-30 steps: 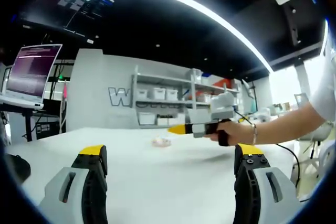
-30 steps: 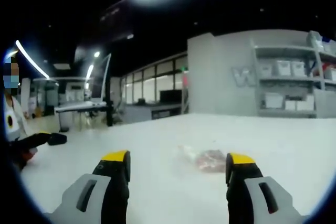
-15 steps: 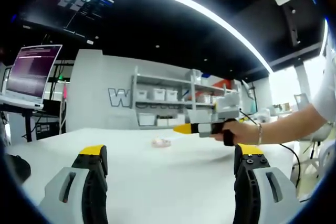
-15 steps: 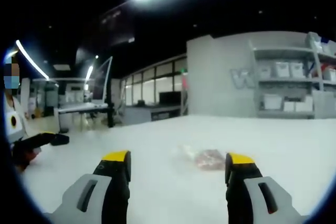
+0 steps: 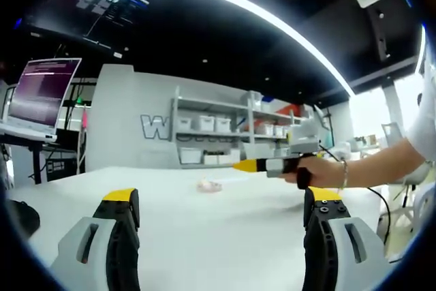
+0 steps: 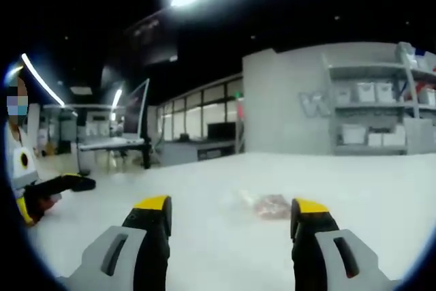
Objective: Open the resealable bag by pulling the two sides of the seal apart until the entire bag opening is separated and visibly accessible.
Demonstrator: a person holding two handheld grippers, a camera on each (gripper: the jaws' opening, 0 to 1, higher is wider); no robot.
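Observation:
The resealable bag (image 5: 209, 184) lies flat and small on the white table (image 5: 218, 243), far ahead of my left gripper (image 5: 223, 201), which is open with nothing between its jaws. In the left gripper view my right gripper (image 5: 240, 165) comes in from the right, held by a hand (image 5: 321, 172) above the table, right of the bag and apart from it. In the right gripper view the bag (image 6: 269, 204) is a clear pouch with reddish contents, lying just ahead of the open right gripper (image 6: 230, 205), near its right jaw. The seal is too small to make out.
A lit screen (image 5: 44, 93) stands at the left, and a dark object (image 5: 20, 217) lies at the table's left edge. White shelves with boxes (image 5: 211, 131) line the back wall. A person in white (image 6: 17, 168) is at the left edge of the right gripper view.
In the left gripper view the right gripper and its hand have drifted to the right, away from the bag. The bag lies as before, and both grippers stay open.

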